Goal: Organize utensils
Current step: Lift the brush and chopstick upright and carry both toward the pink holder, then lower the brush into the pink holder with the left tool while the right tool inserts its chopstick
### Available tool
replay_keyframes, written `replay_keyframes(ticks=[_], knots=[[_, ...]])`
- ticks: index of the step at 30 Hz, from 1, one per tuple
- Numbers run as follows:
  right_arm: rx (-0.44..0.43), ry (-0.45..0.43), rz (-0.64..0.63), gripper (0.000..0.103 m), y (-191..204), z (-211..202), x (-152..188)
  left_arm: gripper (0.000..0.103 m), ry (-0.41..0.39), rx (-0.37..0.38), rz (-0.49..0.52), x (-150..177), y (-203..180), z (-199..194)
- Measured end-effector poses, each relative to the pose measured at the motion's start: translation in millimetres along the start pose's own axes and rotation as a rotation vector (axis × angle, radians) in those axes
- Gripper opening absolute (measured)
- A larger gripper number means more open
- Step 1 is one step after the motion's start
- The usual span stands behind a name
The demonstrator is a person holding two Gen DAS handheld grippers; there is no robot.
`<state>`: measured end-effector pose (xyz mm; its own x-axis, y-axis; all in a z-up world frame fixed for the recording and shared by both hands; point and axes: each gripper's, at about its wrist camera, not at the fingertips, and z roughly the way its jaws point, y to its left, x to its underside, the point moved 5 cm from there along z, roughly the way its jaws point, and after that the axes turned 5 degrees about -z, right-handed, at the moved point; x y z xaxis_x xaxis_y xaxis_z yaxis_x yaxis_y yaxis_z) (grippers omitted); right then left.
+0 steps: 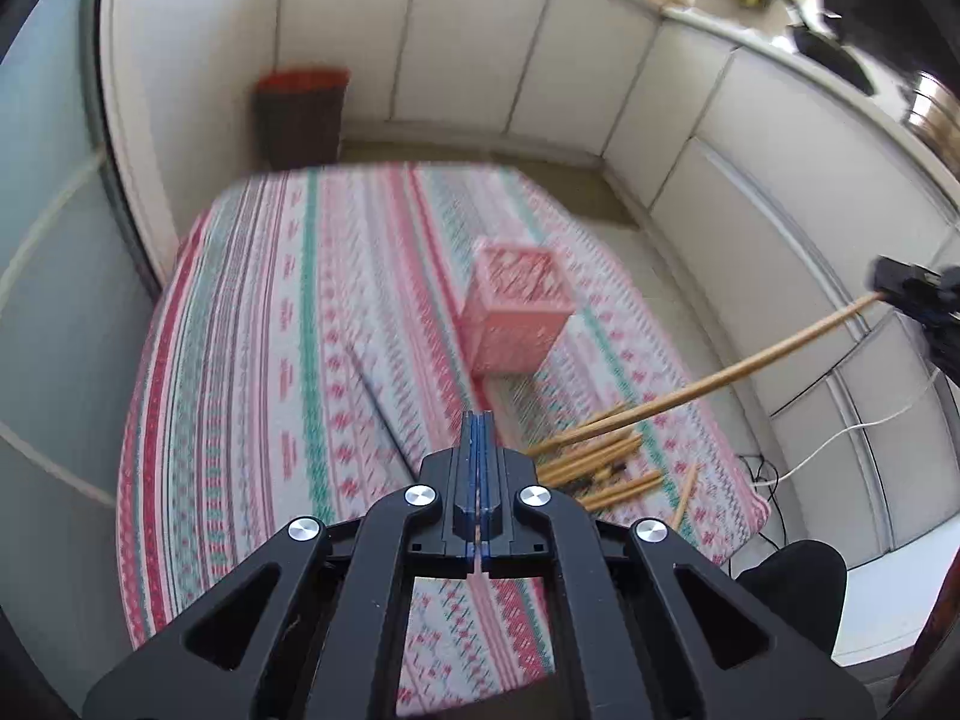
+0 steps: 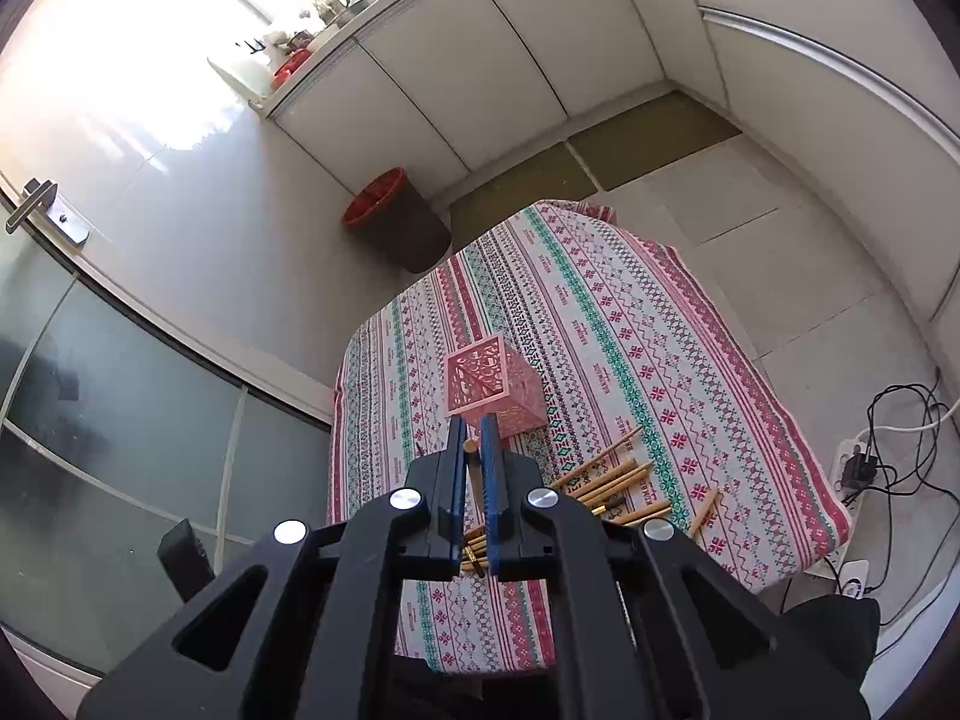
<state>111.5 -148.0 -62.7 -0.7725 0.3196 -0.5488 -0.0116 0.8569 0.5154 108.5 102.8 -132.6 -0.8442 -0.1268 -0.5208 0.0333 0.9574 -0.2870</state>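
My left camera looks forward along its hand-held gripper, high above and tilted down at the cloth-covered surface. My right camera looks down from similar height, facing the same way. Both share the surface, the pink basket, the chopstick pile, the bin and the cabinets.

Pink basket motion-blurred; right gripper cut off by edge.
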Motion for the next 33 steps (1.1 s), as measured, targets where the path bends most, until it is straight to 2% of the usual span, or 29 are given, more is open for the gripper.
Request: replay_keyframes(ticks=[1,2,3,4,5,10,12,13,15,16,17,18,22,25,27,33], knots=[[0.000,0.003,0.000,0.005,-0.1,0.6,0.6,0.026,0.071,-0.007,-0.095,-1.2,19.9,15.9],[0.000,0.004,0.001,0.005,0.0,1.0,1.5,0.052,0.129,-0.004,-0.183,-2.5,37.8,30.5],[-0.002,0.007,0.002,0.005,-0.6,1.9,1.6,0.057,0.184,0.004,-0.260,-4.3,55.1,46.8],[-0.004,0.010,0.004,0.005,-1.6,3.0,1.3,0.055,0.214,0.001,-0.326,-9.5,71.9,64.1],[-0.005,0.014,0.009,0.005,-3.2,5.0,0.7,0.055,0.219,-0.030,-0.348,-15.2,81.6,75.2],[0.010,0.033,0.026,0.005,-13.0,19.9,-3.3,0.054,0.255,-0.137,-0.373,-47.3,93.4,137.8],[0.018,0.050,0.036,0.005,-18.9,27.9,-4.1,0.051,0.271,-0.170,-0.365,-53.3,90.2,159.7],[0.023,0.058,0.040,0.005,-22.4,32.2,-4.7,0.046,0.286,-0.182,-0.363,-53.9,88.4,169.0],[0.027,0.072,0.048,0.005,-28.3,39.3,-6.1,0.029,0.322,-0.226,-0.336,-52.5,81.9,190.6],[0.028,0.079,0.051,0.005,-30.7,42.6,-6.9,0.014,0.318,-0.267,-0.307,-52.9,79.8,196.0],[0.031,0.082,0.052,0.005,-32.0,44.7,-7.5,0.005,0.276,-0.325,-0.246,-56.3,75.6,197.0],[0.033,0.084,0.052,0.005,-33.5,46.7,-8.2,0.005,0.269,-0.334,-0.231,-55.9,74.0,198.5],[0.036,0.083,0.046,0.005,-34.8,47.2,-11.9,0.003,0.215,-0.269,-0.243,-55.1,76.5,183.6],[0.036,0.069,0.030,0.005,-30.5,41.7,-14.5,0.003,0.148,-0.167,-0.224,-54.8,71.0,144.0],[0.029,0.061,0.017,0.005,-24.3,37.0,-15.4,0.003,0.090,-0.127,-0.185,-57.0,61.9,110.9],[0.025,0.038,-0.030,0.005,-1.8,21.1,-15.3,0.003,-0.038,-0.059,-0.107,-60.3,33.7,36.1]])
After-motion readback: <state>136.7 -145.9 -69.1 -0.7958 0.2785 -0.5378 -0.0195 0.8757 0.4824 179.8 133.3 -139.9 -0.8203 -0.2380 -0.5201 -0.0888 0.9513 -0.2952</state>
